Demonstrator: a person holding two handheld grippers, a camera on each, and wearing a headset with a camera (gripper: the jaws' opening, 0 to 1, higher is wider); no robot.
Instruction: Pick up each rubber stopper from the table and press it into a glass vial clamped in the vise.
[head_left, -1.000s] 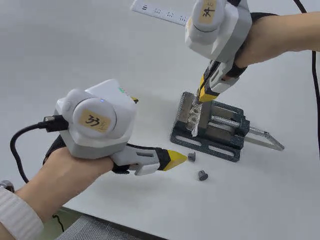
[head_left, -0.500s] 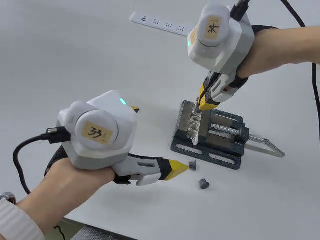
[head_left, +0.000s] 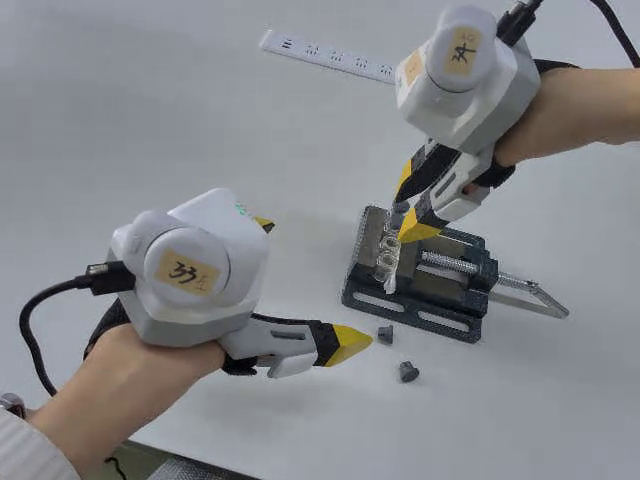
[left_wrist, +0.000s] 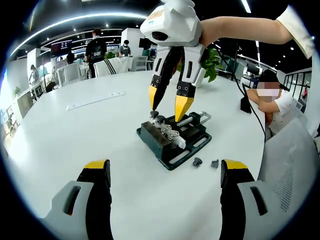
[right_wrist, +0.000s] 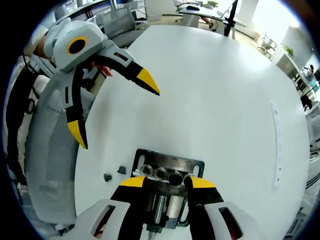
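Right gripper (head_left: 407, 213) has lifted off the vials (head_left: 386, 258), jaws now parted, empty. Left gripper (left_wrist: 165, 166), wide open and empty, faces a stopper (head_left: 385, 334) beside the vise (head_left: 440, 292): likely light, squashy rubber; pinch its sides.

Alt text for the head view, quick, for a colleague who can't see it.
The open right gripper hangs just above the row of glass vials clamped in the dark vise. The left gripper, also open, points one jaw tip at two grey rubber stoppers lying loose on the white table.
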